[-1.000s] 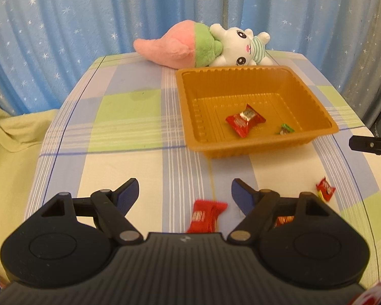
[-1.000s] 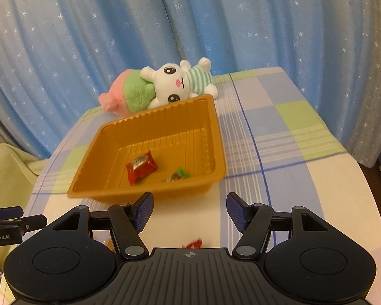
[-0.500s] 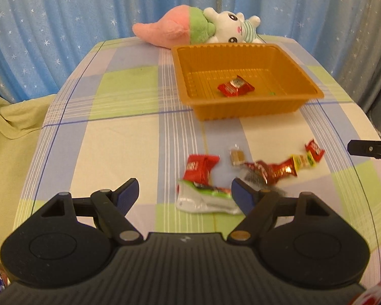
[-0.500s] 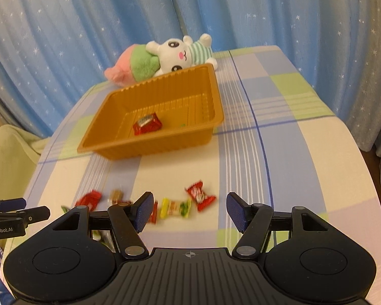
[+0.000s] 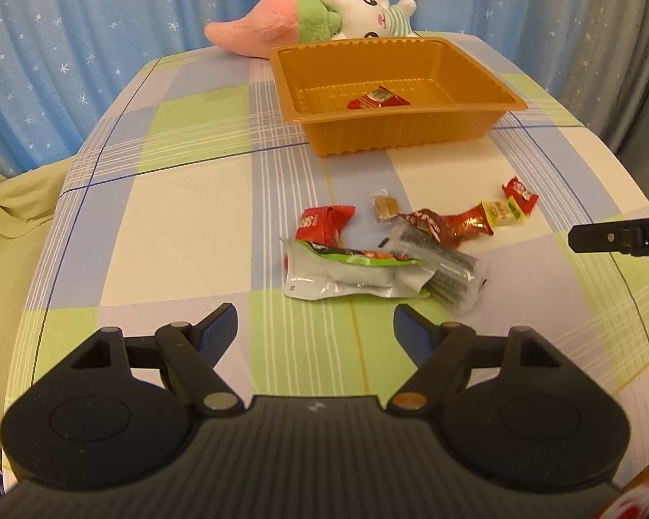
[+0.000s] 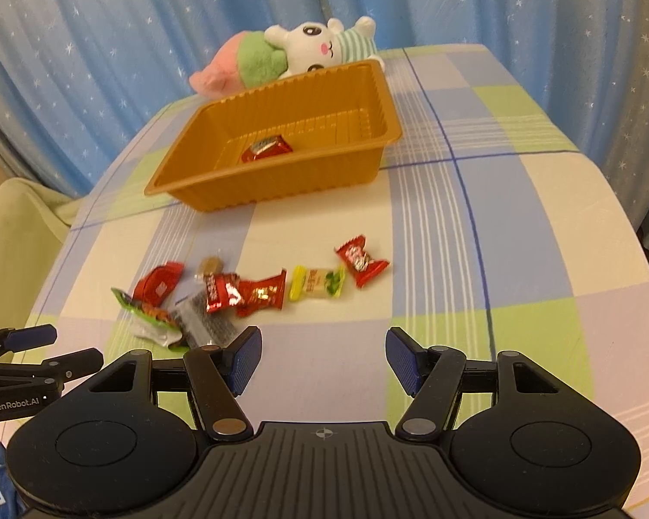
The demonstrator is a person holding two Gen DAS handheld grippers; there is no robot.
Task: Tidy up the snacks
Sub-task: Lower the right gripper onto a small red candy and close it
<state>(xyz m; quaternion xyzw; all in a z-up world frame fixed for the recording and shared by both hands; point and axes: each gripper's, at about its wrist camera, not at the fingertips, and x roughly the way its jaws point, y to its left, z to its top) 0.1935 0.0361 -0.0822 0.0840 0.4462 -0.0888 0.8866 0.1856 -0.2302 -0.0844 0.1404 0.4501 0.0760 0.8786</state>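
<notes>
I see the orange tray at the table's far side holding one red candy. The other snacks lie loose on the checked cloth between tray and grippers. My left gripper and right gripper both hover with fingers spread, holding nothing.

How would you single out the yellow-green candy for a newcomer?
Start at the orange tray, then drop to the snack row on the tablecloth before it. The yellow-and-green candy lies second from the right, the only non-red wrapper between two red ones.
</notes>
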